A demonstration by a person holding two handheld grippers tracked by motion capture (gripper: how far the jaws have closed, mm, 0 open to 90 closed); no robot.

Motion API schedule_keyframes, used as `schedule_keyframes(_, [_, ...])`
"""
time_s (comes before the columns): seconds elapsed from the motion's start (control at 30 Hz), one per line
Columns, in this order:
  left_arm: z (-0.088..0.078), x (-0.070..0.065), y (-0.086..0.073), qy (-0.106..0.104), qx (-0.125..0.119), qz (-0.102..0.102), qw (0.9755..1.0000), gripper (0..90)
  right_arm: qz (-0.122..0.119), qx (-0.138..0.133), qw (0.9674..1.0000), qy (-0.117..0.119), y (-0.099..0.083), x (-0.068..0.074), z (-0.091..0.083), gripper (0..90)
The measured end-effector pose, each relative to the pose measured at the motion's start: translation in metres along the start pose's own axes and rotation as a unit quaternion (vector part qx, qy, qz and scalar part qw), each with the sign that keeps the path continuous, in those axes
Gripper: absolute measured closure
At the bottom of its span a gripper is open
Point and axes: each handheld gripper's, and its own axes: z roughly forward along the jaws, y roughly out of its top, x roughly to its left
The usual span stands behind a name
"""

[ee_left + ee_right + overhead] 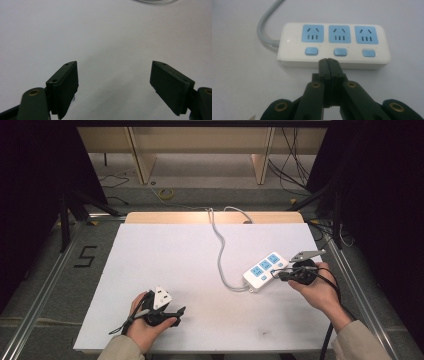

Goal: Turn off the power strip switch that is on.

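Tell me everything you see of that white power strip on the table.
The power strip is a white, rounded plastic block with three blue sockets in a row and a blue button under each. It lies flat, face up, on the white table, at its right side and set at a slant. A grey cord leaves one end and runs off over the far edge. The right tongs, shut and empty, point at its long side near the middle button; contact cannot be told.

- White table top [165, 270], wooden strip [165, 217] along its far edge.
- Grey floor [45, 265], black "5" mark [86, 256] on it left of the table.
- Pale wooden frame legs [141, 160] beyond, loose cables [295, 165] around.
- Black drapes [35, 175] both sides.
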Motion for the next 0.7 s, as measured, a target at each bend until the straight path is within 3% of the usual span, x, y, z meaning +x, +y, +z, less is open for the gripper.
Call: schedule_keyframes(0.7, [0.0,-0.0001,0.0001,0.0,-0.001,0.0,1.0,22.7,0.003,0.011,0.9999,-0.01,0.0092,-0.0103,0.0022,90.0])
